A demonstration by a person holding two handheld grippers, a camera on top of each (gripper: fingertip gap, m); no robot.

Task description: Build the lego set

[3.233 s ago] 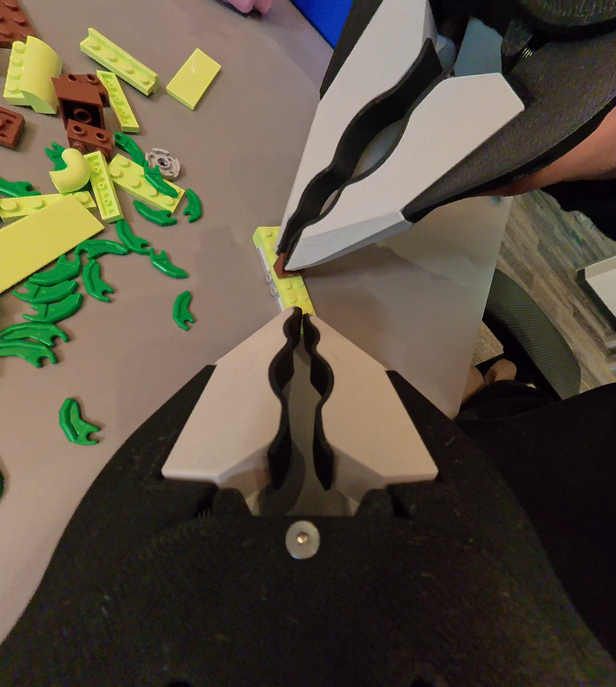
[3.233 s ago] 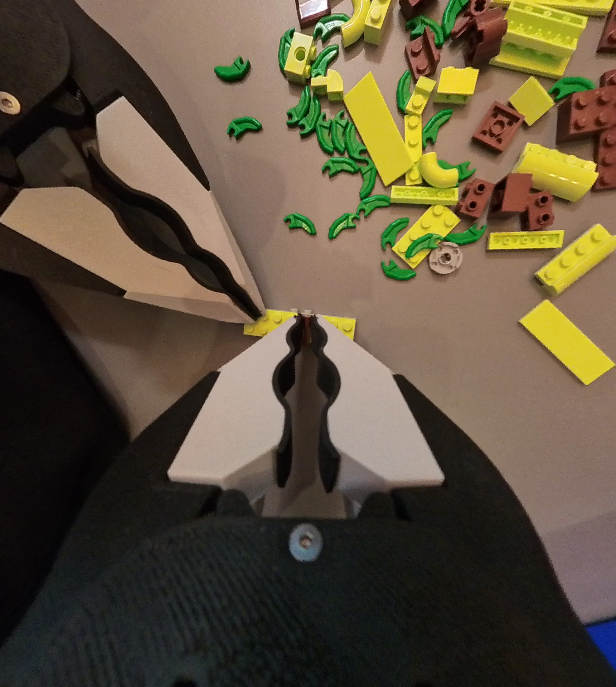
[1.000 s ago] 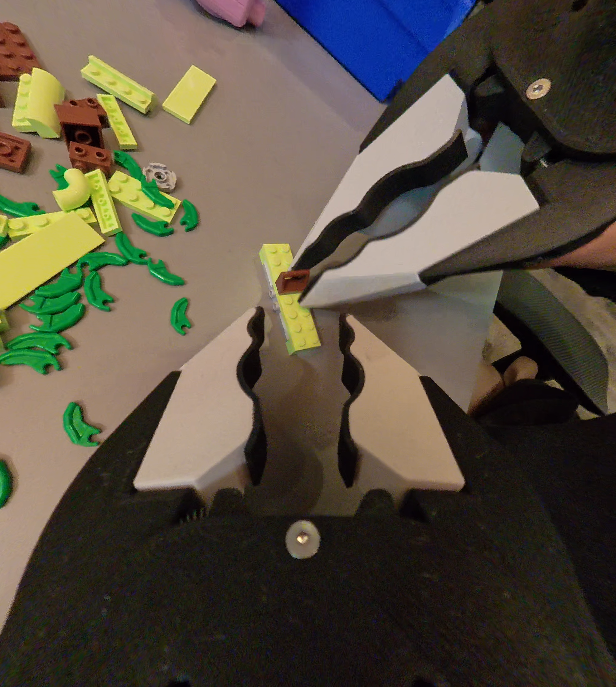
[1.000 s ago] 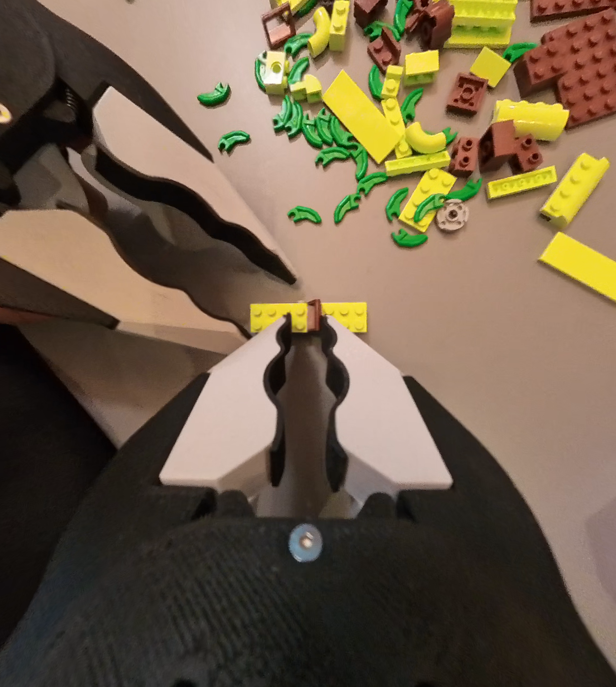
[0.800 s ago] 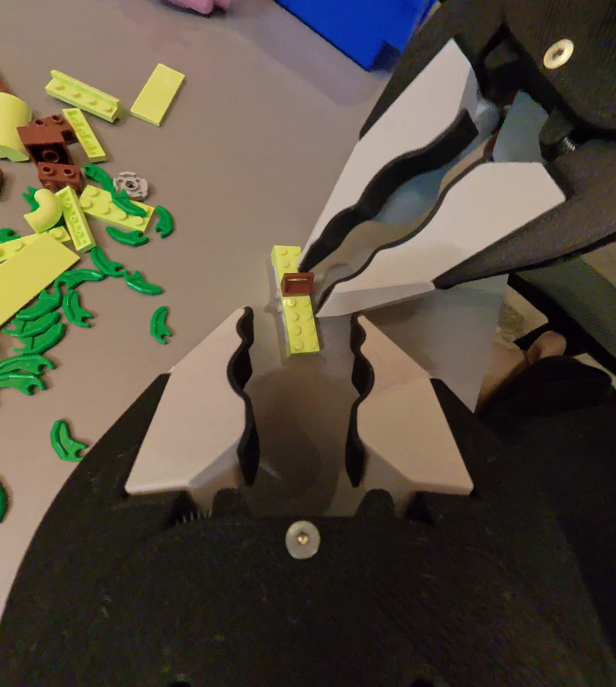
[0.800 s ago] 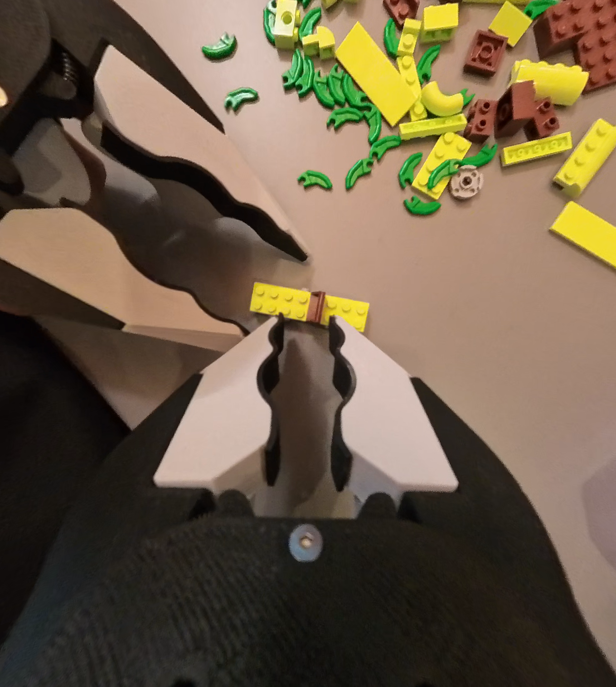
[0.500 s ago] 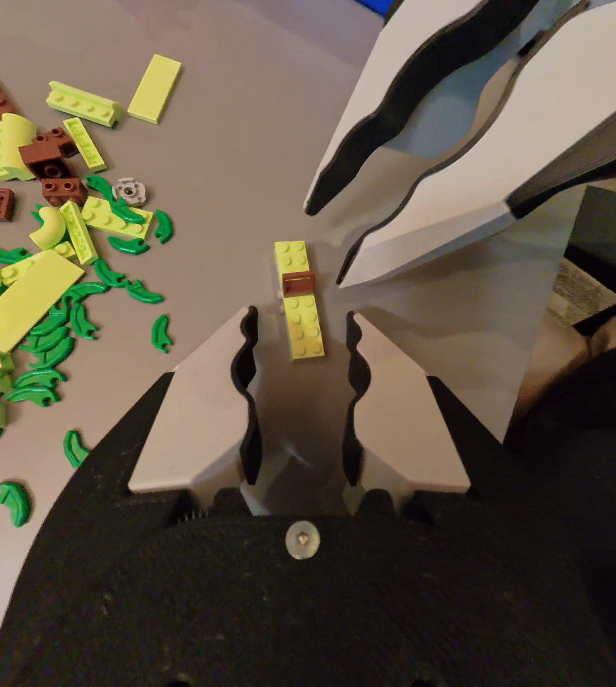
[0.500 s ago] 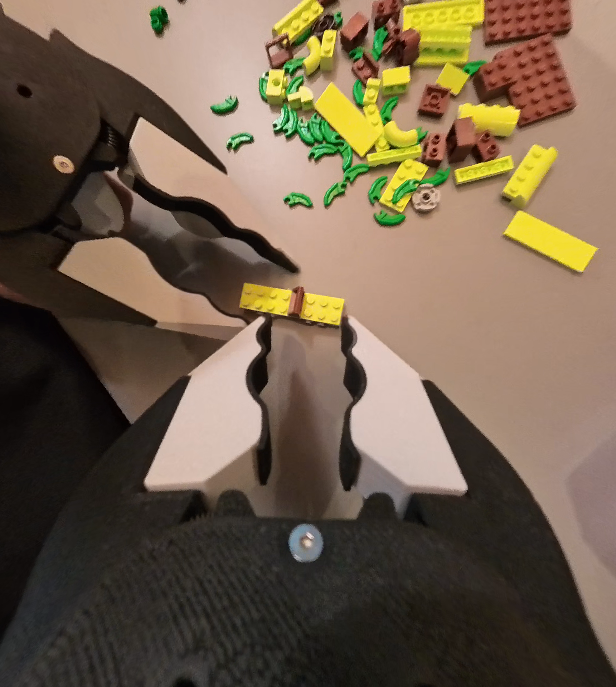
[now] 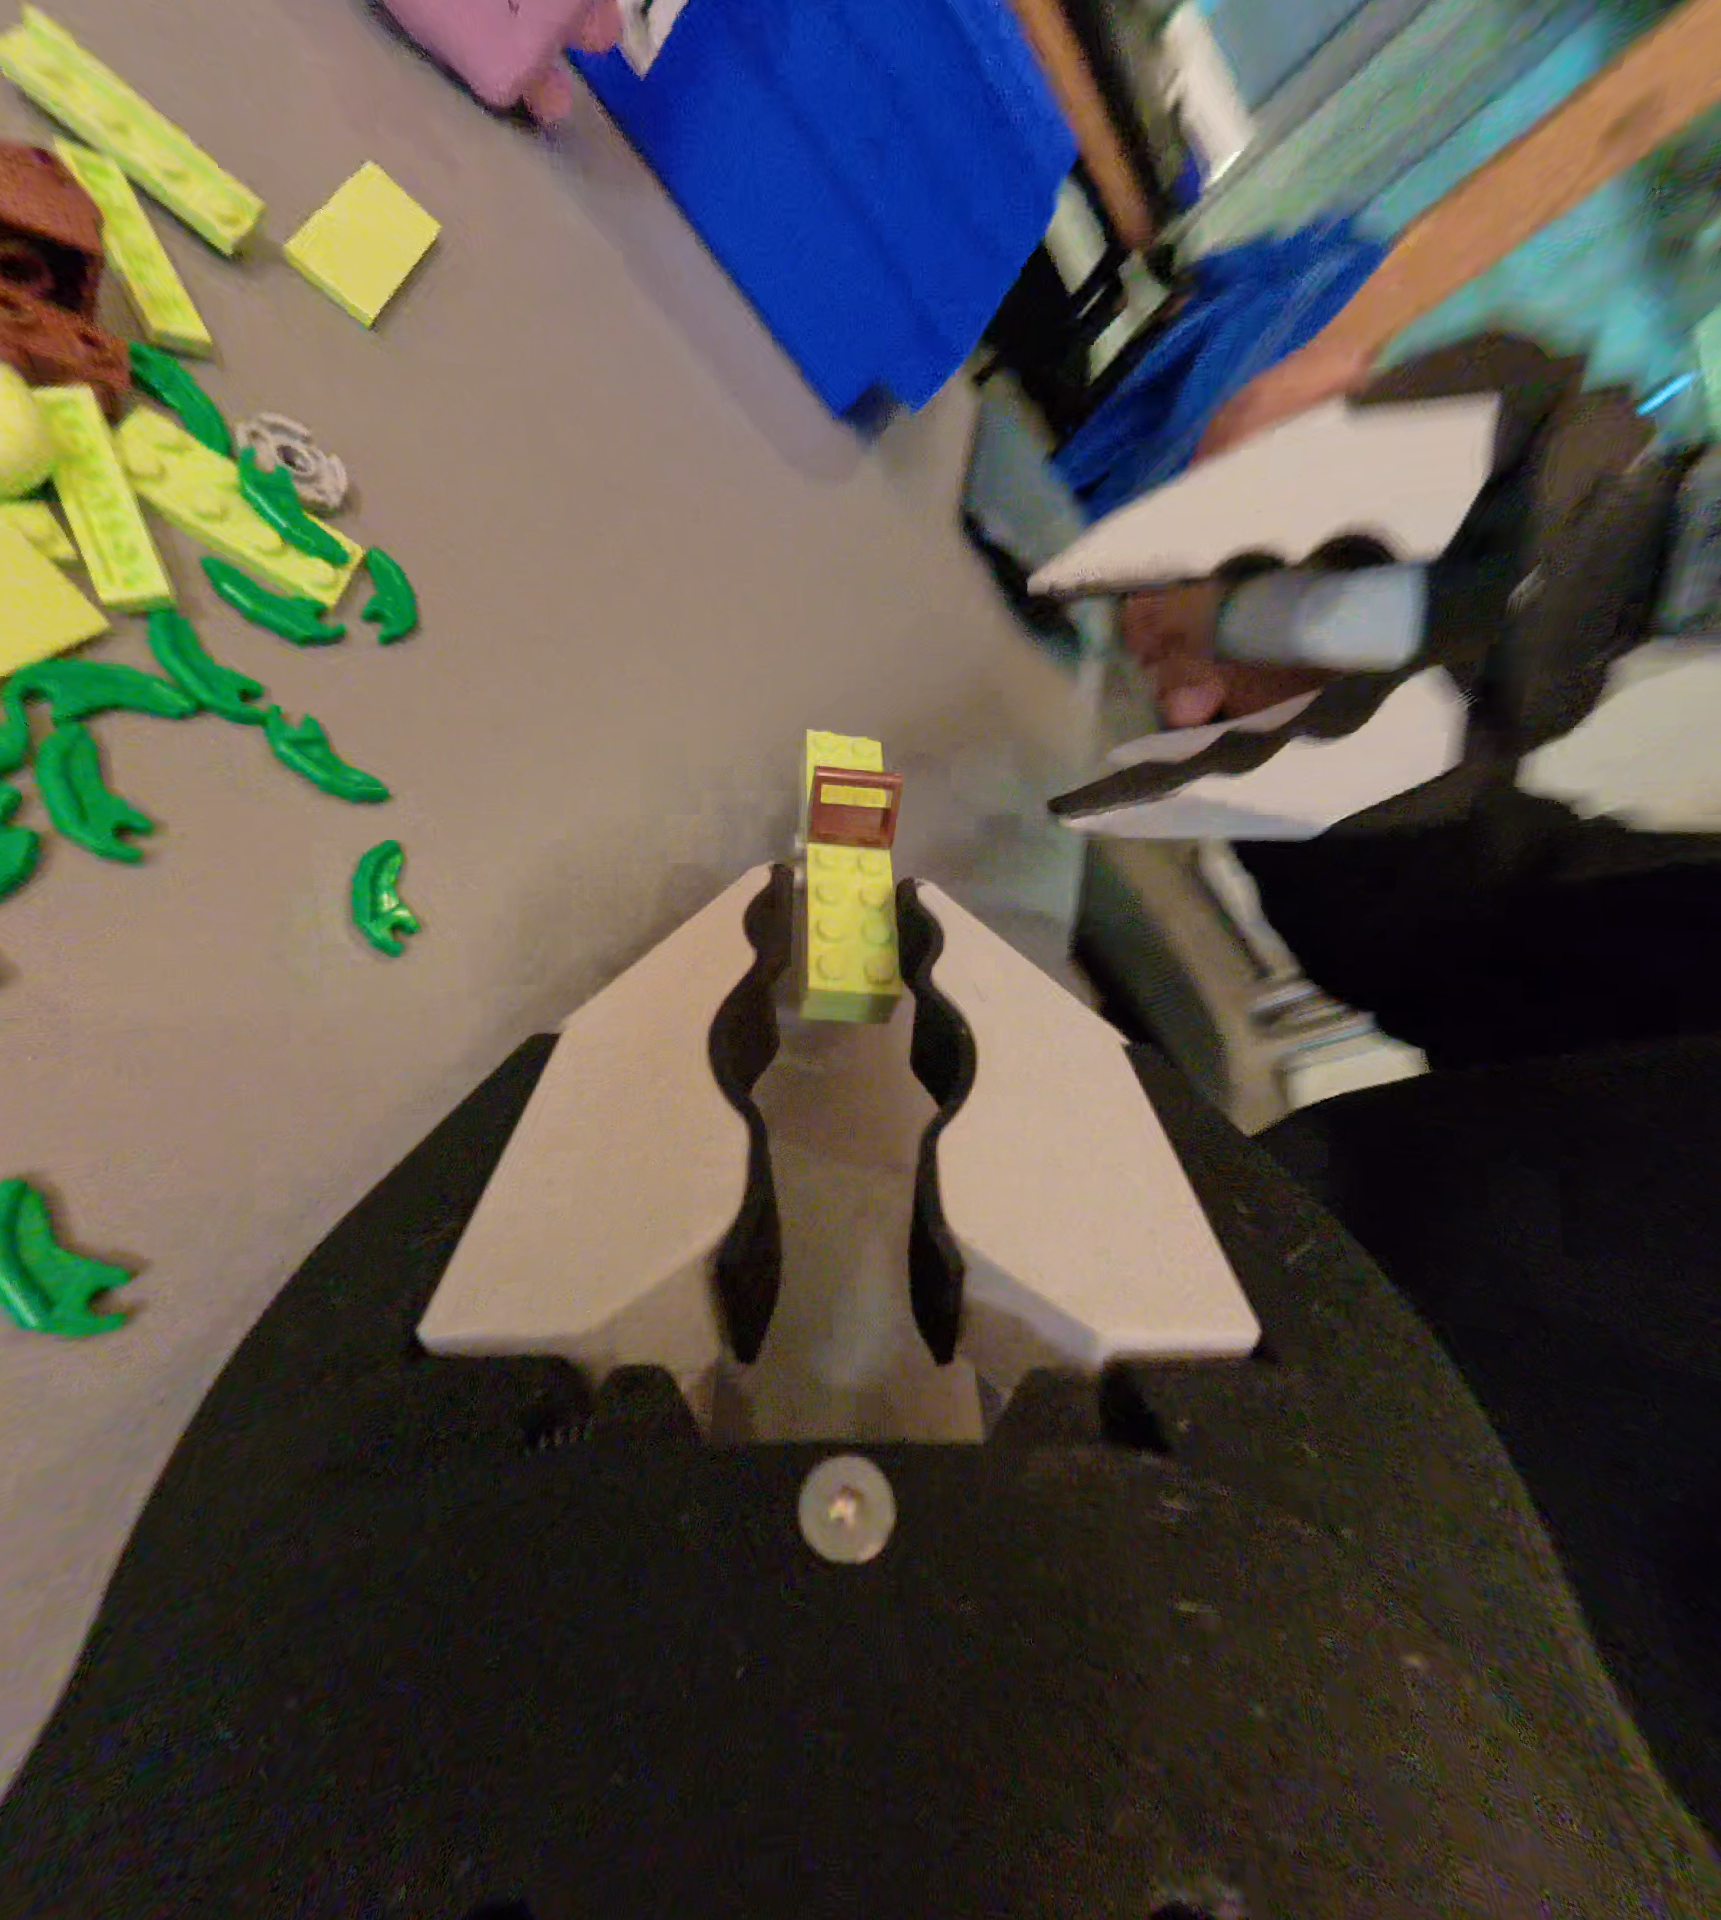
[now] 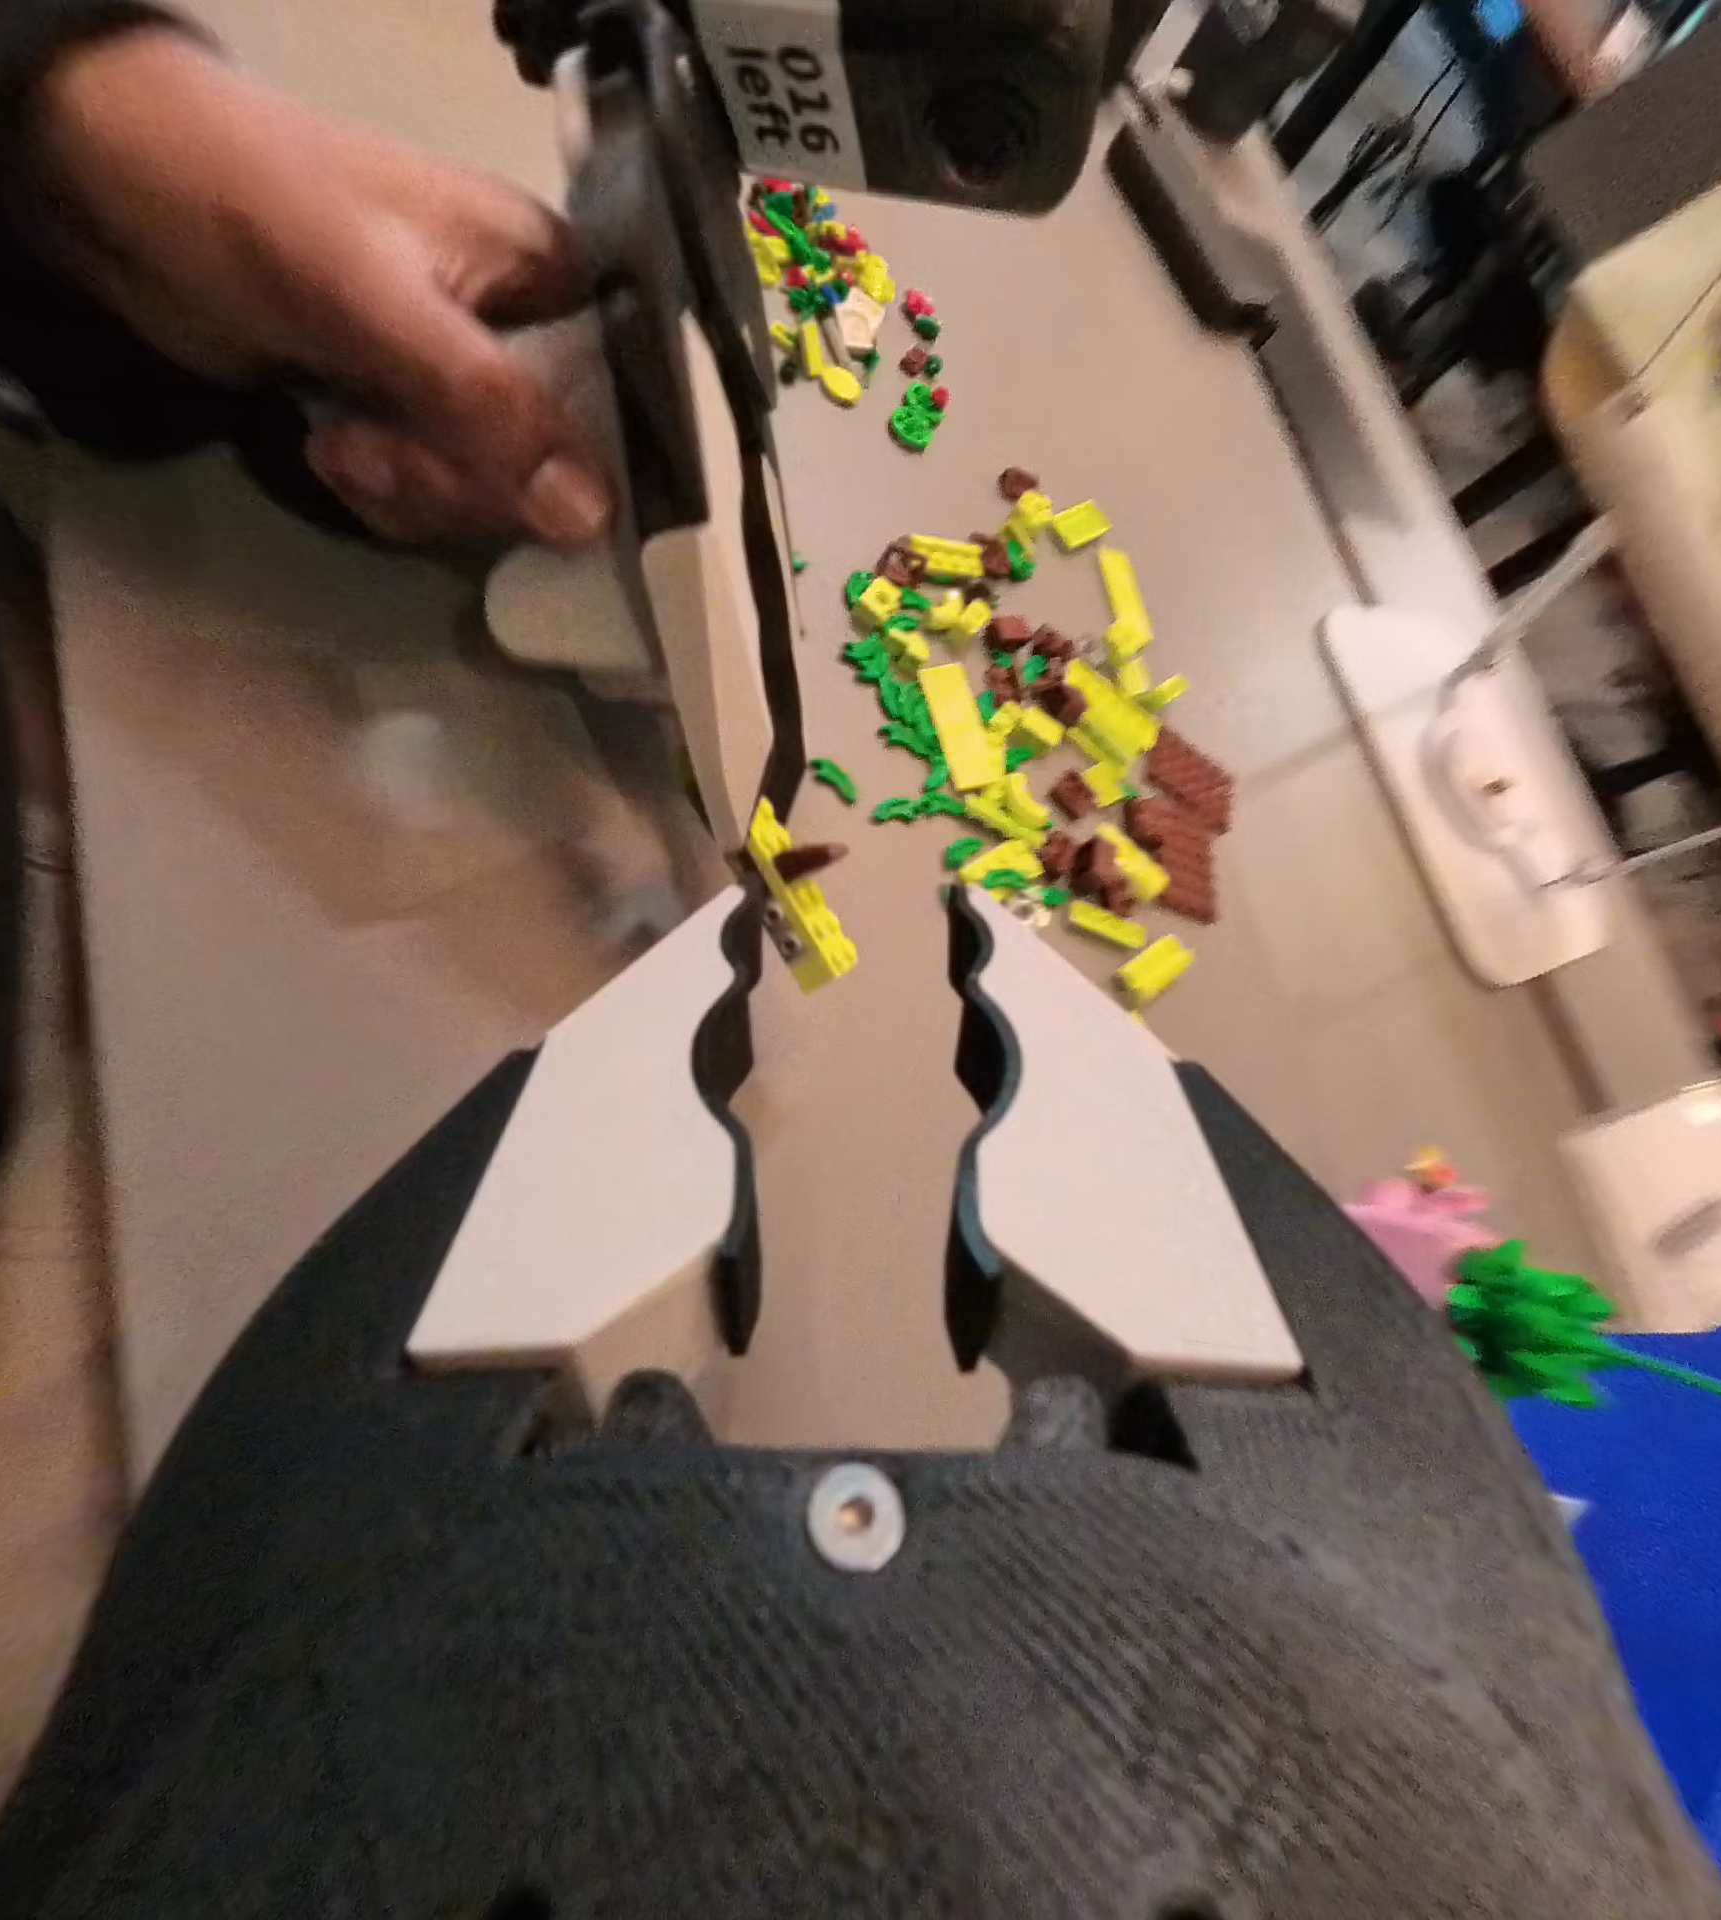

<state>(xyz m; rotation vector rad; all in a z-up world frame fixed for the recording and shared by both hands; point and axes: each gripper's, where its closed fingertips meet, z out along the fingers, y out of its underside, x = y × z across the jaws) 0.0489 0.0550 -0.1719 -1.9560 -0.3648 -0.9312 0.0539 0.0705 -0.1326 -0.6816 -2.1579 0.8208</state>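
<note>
— What has the left gripper (image 9: 843,894) got?

— Its jaws are nearly together, clamped on the near end of the lime plate (image 9: 848,914). The plate sticks out forward past the tips, clear of the desk (image 9: 575,582), with a brown clip (image 9: 854,808) across its top just beyond them.

— And the right gripper (image 10: 851,902)?

— Jaws wide apart, gripping nothing. In its own view the plate (image 10: 802,914) hangs just inside its left fingertip (image 10: 731,914); whether they touch, I can't tell. In the left view it sits off to the right of the plate, blurred.

— The other parts?

— The pile (image 10: 1032,748) of lime, brown and green pieces lies on the desk beyond the right jaws, well apart from them. Green leaves (image 9: 87,769) lie left of the left jaws.
</note>
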